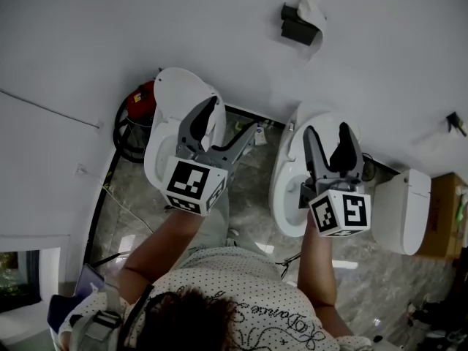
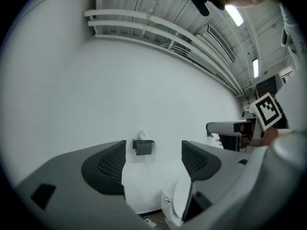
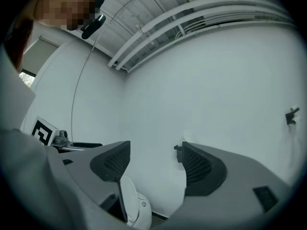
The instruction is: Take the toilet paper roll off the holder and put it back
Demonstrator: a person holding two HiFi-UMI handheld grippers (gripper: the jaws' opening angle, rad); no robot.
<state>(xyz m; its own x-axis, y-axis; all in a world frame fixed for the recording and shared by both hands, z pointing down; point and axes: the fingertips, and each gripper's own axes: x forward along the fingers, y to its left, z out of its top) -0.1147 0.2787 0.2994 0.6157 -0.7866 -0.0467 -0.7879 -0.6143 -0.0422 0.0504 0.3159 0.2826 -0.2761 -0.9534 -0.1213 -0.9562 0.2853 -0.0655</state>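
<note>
A black toilet paper holder (image 1: 298, 26) is fixed to the white wall, with white paper (image 1: 313, 9) sticking out of it. It shows small in the left gripper view as the holder (image 2: 143, 147), far ahead between the jaws. In the right gripper view the holder (image 3: 178, 153) peeks out beside the right finger. My left gripper (image 1: 223, 123) and my right gripper (image 1: 329, 134) are both held up well short of the wall. Both are open, with nothing between the pads. The left gripper (image 2: 153, 159) and the right gripper (image 3: 156, 159) frame only bare wall.
Two white toilets stand below the grippers, one on the left (image 1: 170, 101) and one on the right (image 1: 289, 196), with a white tank (image 1: 406, 210) further right. A red object with black hose (image 1: 139, 102) sits by the left toilet. A small dark hook (image 1: 455, 123) is on the wall.
</note>
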